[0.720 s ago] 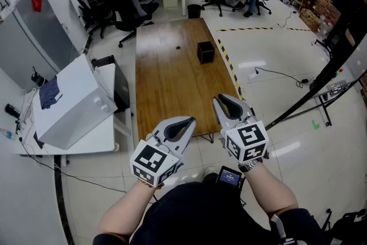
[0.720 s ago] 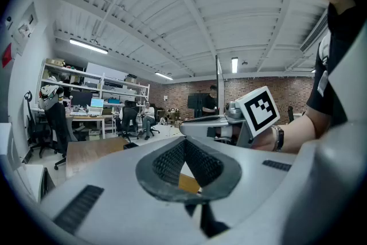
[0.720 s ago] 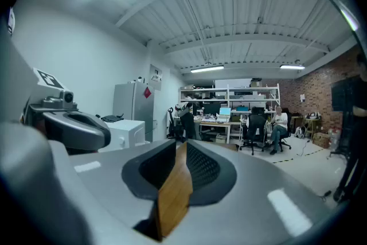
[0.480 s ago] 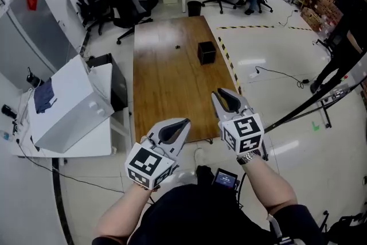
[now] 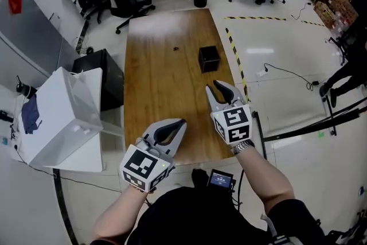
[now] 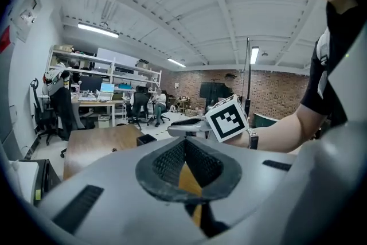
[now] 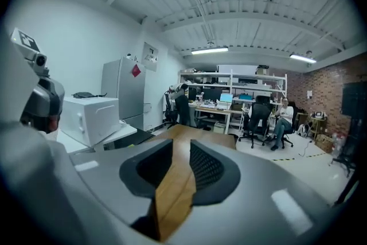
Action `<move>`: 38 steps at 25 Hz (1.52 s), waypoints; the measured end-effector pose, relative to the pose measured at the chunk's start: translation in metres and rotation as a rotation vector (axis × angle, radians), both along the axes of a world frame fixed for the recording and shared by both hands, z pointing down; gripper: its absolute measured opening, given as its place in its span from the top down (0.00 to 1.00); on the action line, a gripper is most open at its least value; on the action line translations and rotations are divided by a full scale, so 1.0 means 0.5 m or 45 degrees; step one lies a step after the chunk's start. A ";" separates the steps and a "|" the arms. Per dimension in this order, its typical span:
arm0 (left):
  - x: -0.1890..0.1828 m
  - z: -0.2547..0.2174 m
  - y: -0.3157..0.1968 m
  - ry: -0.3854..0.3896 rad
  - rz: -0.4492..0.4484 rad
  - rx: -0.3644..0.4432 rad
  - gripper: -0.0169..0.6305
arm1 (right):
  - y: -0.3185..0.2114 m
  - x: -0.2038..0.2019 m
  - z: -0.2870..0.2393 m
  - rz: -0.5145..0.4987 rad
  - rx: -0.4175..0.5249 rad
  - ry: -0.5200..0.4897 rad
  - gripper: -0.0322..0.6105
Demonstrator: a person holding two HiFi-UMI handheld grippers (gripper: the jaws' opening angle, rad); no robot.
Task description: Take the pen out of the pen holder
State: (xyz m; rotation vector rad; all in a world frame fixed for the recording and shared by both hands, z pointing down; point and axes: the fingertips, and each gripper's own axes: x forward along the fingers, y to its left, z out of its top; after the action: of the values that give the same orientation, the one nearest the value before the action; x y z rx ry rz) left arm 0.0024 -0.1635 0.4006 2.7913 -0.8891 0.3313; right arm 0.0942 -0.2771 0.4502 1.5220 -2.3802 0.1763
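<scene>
We stand at the near end of a long wooden table that runs away from us over a pale floor. To its left sits a white box-shaped appliance on a white surface, with a black cabinet between it and the table.

We hold both grippers over the near part of the table, neither touching anything. The left gripper hangs over the near edge; its jaws meet at the tips and leave only a thin wedge behind them, with nothing in it. The right gripper is farther forward, close to the table's right edge. Its jaws stand a narrow slot apart, and only the wood of the table shows through.

The black cube-shaped pen holder stands upright on the far half of the table near the right edge, well ahead of the right gripper. At this size we cannot make out the pen in it. A small dark object lies left of it and a little beyond, apart from it.
</scene>
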 end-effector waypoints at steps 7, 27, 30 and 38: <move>0.046 0.065 -0.139 -0.049 -0.078 -0.111 0.97 | -0.199 0.055 0.119 -0.033 -0.096 0.075 0.79; 0.065 0.159 -0.276 -0.133 -0.179 -0.247 0.97 | -0.414 0.093 0.332 -0.046 -0.297 0.231 0.84; 0.066 0.162 -0.277 -0.134 -0.178 -0.254 0.97 | -0.419 0.099 0.336 -0.040 -0.302 0.255 0.88; 0.065 0.148 -0.271 -0.120 -0.181 -0.238 0.97 | -0.412 0.114 0.286 -0.002 -0.235 0.225 0.88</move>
State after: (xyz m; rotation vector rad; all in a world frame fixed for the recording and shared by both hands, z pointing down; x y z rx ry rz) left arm 0.0352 -0.2989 0.4745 2.5449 -1.0150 0.4986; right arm 0.1511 -0.4832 0.5933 1.3901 -2.1638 0.2433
